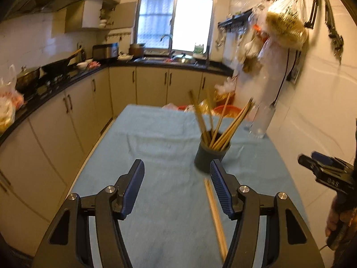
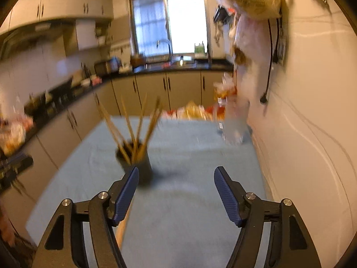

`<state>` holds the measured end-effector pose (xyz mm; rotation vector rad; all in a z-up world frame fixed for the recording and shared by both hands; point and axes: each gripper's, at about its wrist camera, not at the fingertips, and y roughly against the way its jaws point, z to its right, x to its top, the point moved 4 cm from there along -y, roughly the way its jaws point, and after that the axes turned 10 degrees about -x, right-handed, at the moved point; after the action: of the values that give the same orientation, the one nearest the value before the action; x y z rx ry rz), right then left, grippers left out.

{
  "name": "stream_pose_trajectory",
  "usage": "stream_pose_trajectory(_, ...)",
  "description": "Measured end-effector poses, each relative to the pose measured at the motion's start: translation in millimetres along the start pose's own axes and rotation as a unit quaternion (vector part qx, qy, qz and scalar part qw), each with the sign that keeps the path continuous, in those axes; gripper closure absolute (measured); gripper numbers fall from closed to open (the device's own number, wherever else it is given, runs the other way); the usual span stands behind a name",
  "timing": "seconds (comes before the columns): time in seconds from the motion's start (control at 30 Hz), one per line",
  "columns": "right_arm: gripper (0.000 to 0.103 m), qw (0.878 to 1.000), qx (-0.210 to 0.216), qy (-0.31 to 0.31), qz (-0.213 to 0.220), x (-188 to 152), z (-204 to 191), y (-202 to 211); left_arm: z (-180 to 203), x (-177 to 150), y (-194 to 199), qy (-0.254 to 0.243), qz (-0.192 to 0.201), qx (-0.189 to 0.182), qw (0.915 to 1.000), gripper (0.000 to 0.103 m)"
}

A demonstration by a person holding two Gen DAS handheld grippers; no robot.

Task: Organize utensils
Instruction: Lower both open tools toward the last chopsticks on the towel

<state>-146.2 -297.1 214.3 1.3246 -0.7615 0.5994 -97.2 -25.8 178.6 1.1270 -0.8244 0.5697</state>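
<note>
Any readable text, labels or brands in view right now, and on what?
None can be read.
Hanging bag: dark print, too blurred.
Right claw body: pale marks, unreadable.
Green-and-white carton by the sink: too small.

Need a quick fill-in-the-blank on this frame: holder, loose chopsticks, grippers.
1. The dark holder stands on a ____ cloth.
2. A loose pair of chopsticks lies flat ____ the holder.
3. The left gripper has ____ between its jaws.
4. The right gripper is ____.

Missing words: blue; outside; nothing; open
</note>
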Motion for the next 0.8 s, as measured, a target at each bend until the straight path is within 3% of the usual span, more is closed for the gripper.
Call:
stream_pose_trajectory(0.13,0.028,0.998,0.018,0.009,-0.052,-47.6,-3.8,-12.0,-16.5,-35.6,-7.6,0.021,-0.029,0.023,0.9991,0.043)
stream_pose_trajectory(0.3,0.029,0.99,0.08,0.029,-0.114,-99.5,-44.1,-42.9,-37.3,-75.2,-23.9,0.039,-0.071,0.044,0.9957,0.043)
stream_pose_trajectory(0.37,0.043,0.986,0.099,0.048,-0.129,-110.3,-68.3,-55.0,-43.5,-88.1,-29.5,0.041,-0.084,0.05,0.9943,0.043)
stream_pose_trajectory(0.47,0.056,0.98,0.116,0.071,-0.142,-122.7,-100.7,-72.6,-48.9,-101.3,-38.4,0.048,-0.103,0.047,0.9924,0.043)
stream_pose_trajectory(0.6,0.065,0.978,0.106,0.093,-0.152,-127.7,-127.3,-94.6,-53.4,-110.6,-49.1,0.053,-0.118,0.038,0.9909,0.043)
stream_pose_trajectory(0.8,0.074,0.98,0.081,0.098,-0.152,-122.9,-132.0,-110.0,-54.8,-114.4,-64.2,0.057,-0.126,0.024,0.9901,0.043)
